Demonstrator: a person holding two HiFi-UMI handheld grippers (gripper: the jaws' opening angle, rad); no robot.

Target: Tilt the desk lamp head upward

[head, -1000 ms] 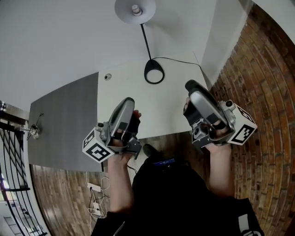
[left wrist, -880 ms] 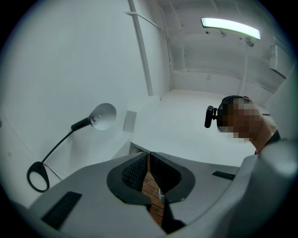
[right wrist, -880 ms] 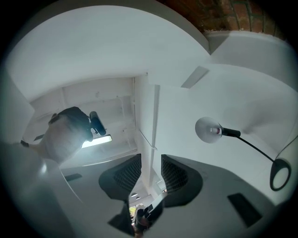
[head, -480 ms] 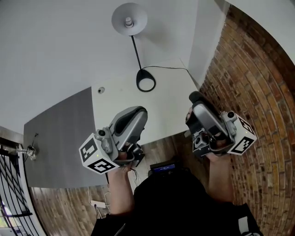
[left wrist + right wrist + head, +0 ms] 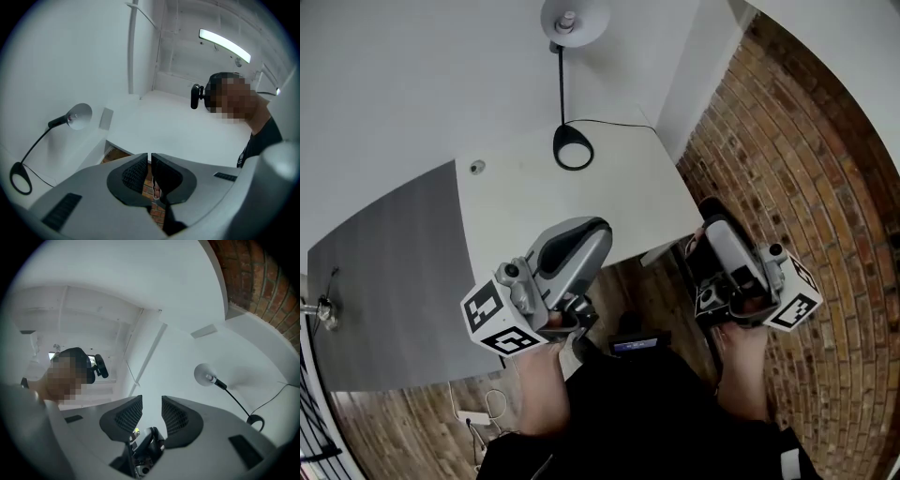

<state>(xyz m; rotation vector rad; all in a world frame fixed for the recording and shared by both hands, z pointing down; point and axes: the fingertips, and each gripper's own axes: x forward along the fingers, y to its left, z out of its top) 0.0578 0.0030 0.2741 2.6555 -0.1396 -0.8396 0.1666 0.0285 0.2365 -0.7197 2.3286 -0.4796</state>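
The desk lamp stands at the far edge of the white desk (image 5: 581,216): pale round head (image 5: 574,19), thin black stem, black ring base (image 5: 573,148). It shows again at the left gripper view's left, head (image 5: 78,116) and base (image 5: 19,177), and at the right gripper view's right, head (image 5: 204,374). Both grippers hang off the desk's near edge, far from the lamp, pointing up. My left gripper (image 5: 592,236) (image 5: 149,157) is shut on nothing. My right gripper (image 5: 713,214) (image 5: 152,401) stands a little open and empty.
A brick wall (image 5: 787,141) runs along the right. A grey panel (image 5: 384,272) adjoins the desk's left side. The lamp's black cable (image 5: 614,123) trails right from the base. A small round fitting (image 5: 476,167) sits on the desk. A power strip (image 5: 473,414) lies on the wooden floor.
Both grippers have drawn back from over the desk to past its near edge. The left gripper has tipped flatter. The lamp has not been touched.
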